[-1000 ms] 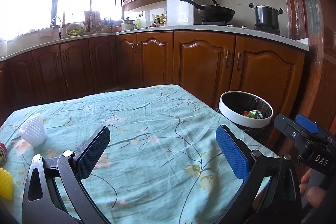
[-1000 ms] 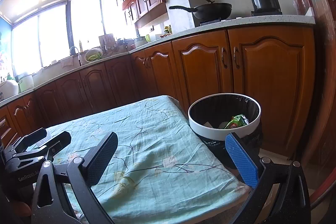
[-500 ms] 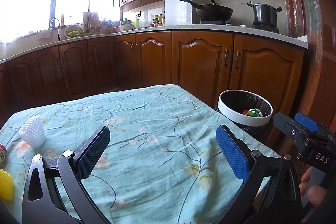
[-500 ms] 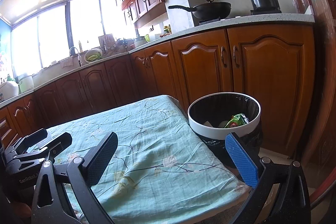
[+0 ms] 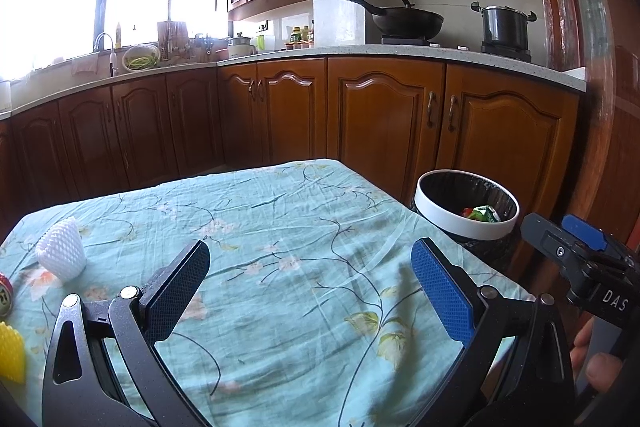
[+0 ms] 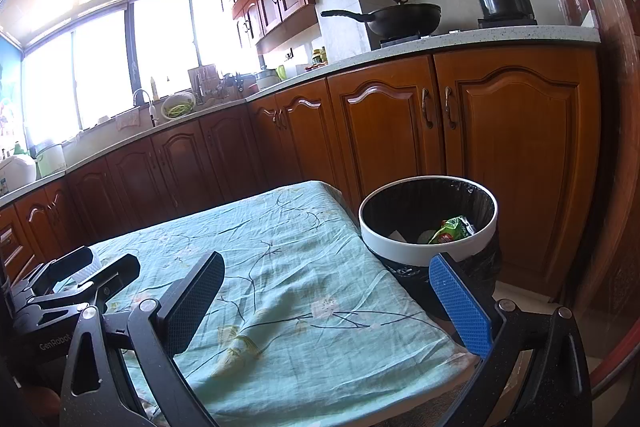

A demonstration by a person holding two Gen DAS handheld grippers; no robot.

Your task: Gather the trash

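Looking through the left wrist view: left gripper point(image 5: 310, 287) spread wide, nothing between its pads, hovering over the teal tablecloth point(image 5: 280, 227). Trash left on the table sits far left: a white foam net sleeve point(image 5: 62, 253), a yellow foam piece point(image 5: 11, 353) at the frame edge, and a small can point(image 5: 5, 294), only partly visible. Foam sleeve looks very light, soft and springy; judged best pinched across its middle with a gentle squeeze. Can is likely stiffer and slicker; take it around the body. Bin point(image 5: 466, 205) stands off the table's right corner, already holding wrappers

Right wrist view: right gripper point(image 6: 326, 301) also spread and empty, near the table's right edge. Bin point(image 6: 428, 219) just beyond that edge, mouth open, path unobstructed. Middle of the cloth is bare, plenty of room to sweep across; cloth is wrinkled and could snag low fingers
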